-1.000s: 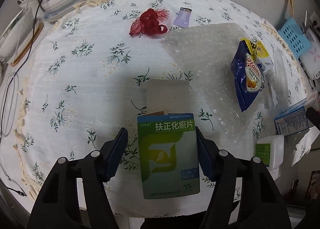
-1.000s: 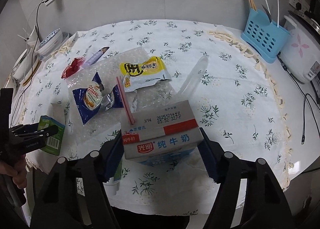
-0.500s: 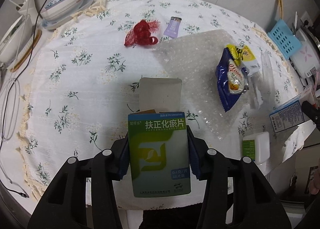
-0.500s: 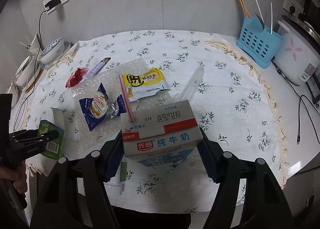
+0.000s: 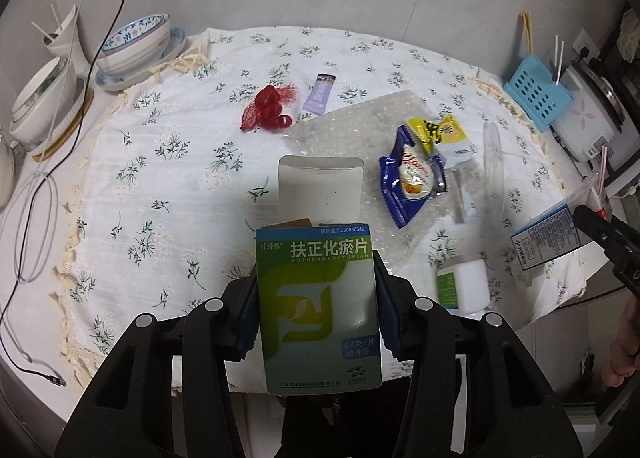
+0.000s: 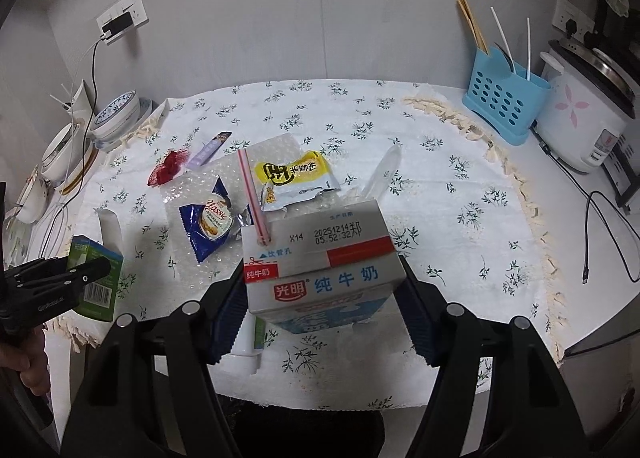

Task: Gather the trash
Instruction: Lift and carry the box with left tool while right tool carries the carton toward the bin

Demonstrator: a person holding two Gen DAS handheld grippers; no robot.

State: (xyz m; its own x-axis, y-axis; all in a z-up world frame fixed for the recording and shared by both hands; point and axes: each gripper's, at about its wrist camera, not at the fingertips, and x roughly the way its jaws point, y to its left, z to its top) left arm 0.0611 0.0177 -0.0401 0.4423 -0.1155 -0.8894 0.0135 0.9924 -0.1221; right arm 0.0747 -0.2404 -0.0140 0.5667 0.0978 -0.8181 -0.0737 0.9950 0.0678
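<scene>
Left hand-held gripper: clenched on medicine box, since lifted clear of counter | right hand-held gripper: milk carton grasped, raised above bubble wrap | both judged ready for disposal; wrappers remain.

Two black two-finger grippers; one green-and-white medicine box; one blue-and-white milk carton with one pink straw; two snack wrappers, one blue, one yellow; one red mesh net; one purple sachet; one clear bubble-wrap sheet.
</scene>
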